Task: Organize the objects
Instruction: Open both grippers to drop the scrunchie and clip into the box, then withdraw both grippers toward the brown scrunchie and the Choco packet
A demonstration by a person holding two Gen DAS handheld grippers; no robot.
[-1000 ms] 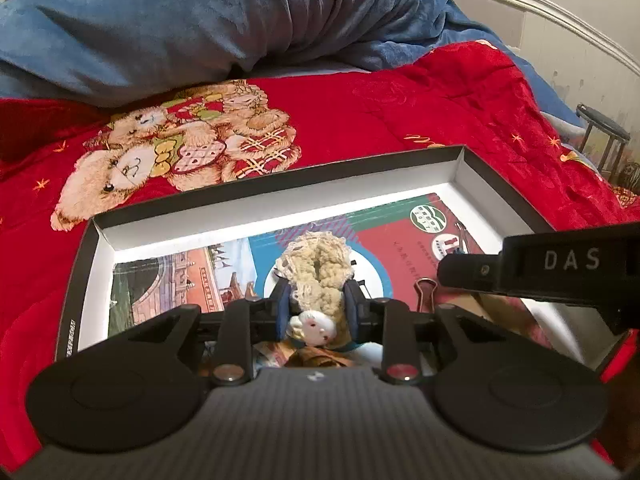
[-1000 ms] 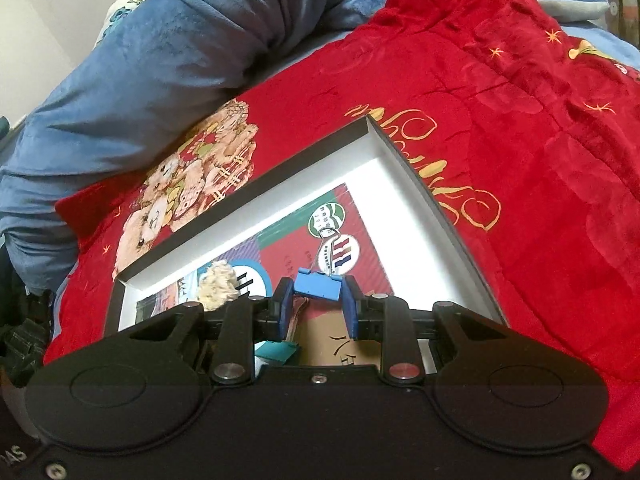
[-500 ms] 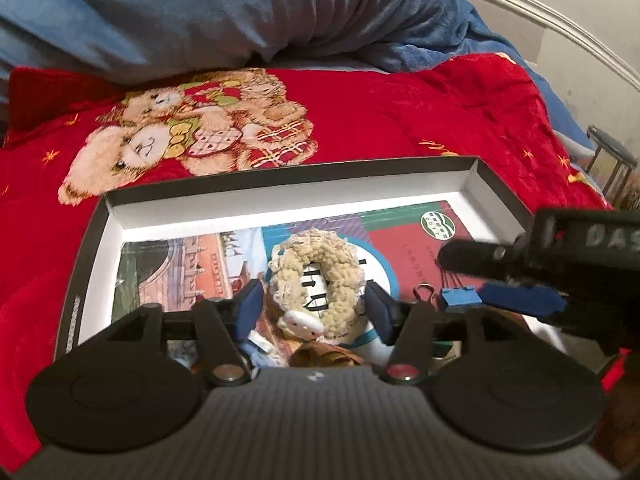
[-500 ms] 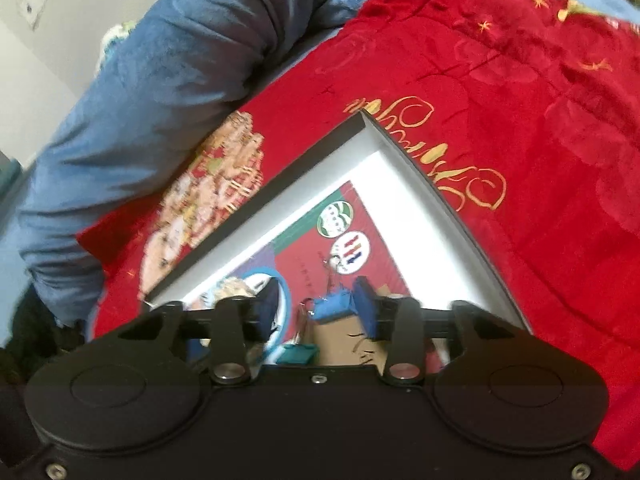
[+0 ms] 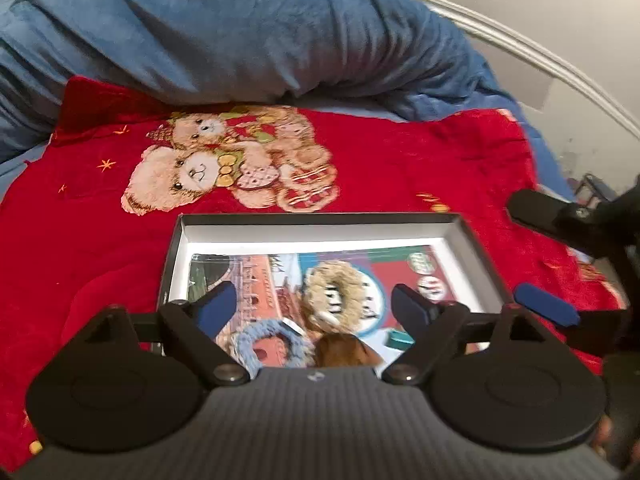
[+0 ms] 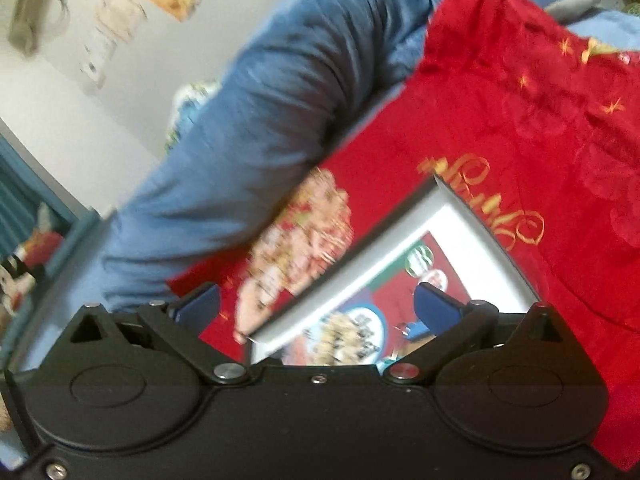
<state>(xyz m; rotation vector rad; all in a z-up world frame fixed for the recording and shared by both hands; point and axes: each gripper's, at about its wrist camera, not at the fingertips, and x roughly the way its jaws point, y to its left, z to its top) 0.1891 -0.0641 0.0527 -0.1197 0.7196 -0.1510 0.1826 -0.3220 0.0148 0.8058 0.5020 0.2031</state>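
A shallow black box with white inner walls (image 5: 320, 236) lies on the red blanket. Inside it a beige knitted scrunchie (image 5: 338, 294) lies on a printed card, with a light blue scrunchie (image 5: 276, 344) and a brown item (image 5: 346, 354) nearer me. My left gripper (image 5: 316, 306) is open and empty above the box's near side. My right gripper (image 6: 316, 302) is open and empty; it also shows at the right of the left wrist view (image 5: 560, 280). In the blurred right wrist view the box (image 6: 472, 216) holds the beige scrunchie (image 6: 348, 340) and a small blue clip (image 6: 420, 328).
The red blanket with a teddy bear print (image 5: 232, 168) covers the bed. A bunched blue duvet (image 5: 240, 40) lies behind it. A white bed rail (image 5: 520, 48) curves at the back right, and a dark stool (image 5: 592, 184) stands beyond the bed's right edge.
Both grippers opened: the left let go of the beige scrunchie and the right let go of the blue clip, both now lying in the box. Both grippers have drawn back and up.
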